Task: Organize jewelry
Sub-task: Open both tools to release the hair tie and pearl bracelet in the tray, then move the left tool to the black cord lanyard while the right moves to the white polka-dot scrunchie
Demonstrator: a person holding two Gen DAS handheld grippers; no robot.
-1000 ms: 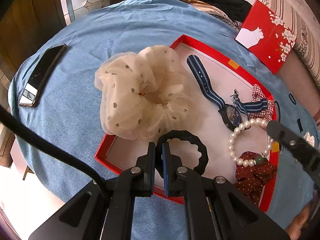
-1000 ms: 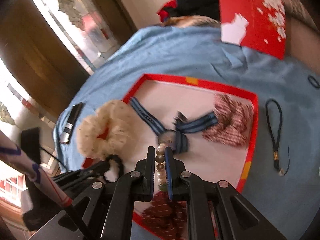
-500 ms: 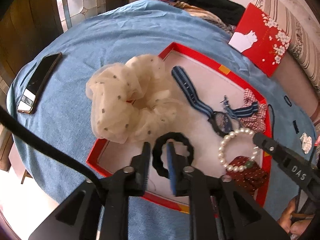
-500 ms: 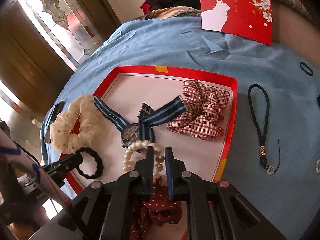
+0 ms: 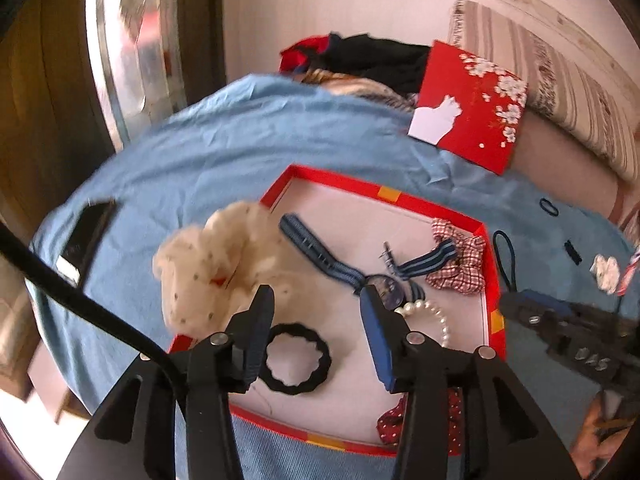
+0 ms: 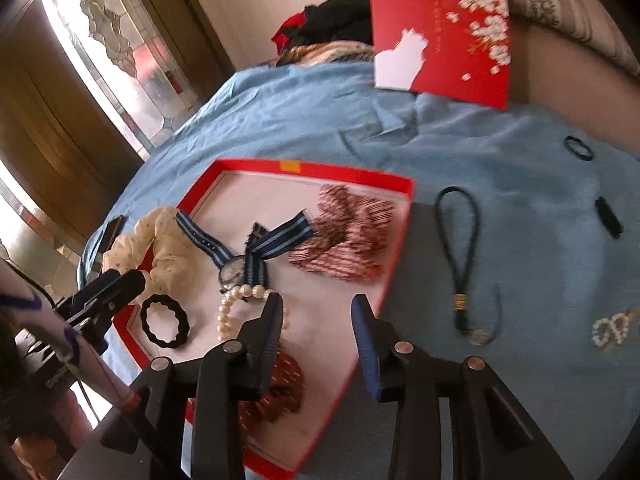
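A red-rimmed tray (image 5: 384,192) (image 6: 344,178) with a white floor lies on the blue cloth. In it rest a cream dotted scrunchie (image 5: 208,264) (image 6: 160,240), a black wavy hair tie (image 5: 298,358) (image 6: 164,326), a striped-strap watch (image 5: 384,294) (image 6: 236,270), a pearl bracelet (image 5: 434,316) (image 6: 236,300), a plaid scrunchie (image 5: 460,264) (image 6: 348,240) and a dark red dotted scrunchie (image 5: 394,424) (image 6: 276,392). My left gripper (image 5: 316,300) hangs above the hair tie, jaws opening, nothing between them. My right gripper (image 6: 318,308) is over the tray's right edge, jaws opening and empty.
A phone (image 5: 86,240) lies at the cloth's left edge. A red box lid with a white cat (image 5: 472,108) (image 6: 444,36) leans at the back. On the cloth right of the tray lie a black cord loop (image 6: 460,248), a thin black band (image 6: 578,148), a clip (image 6: 608,216) and a pearl piece (image 6: 612,328).
Both grippers were shut, the left on the black hair tie, the right on the pearl bracelet. Both let go, opened and pulled back; the two pieces now lie in the tray.
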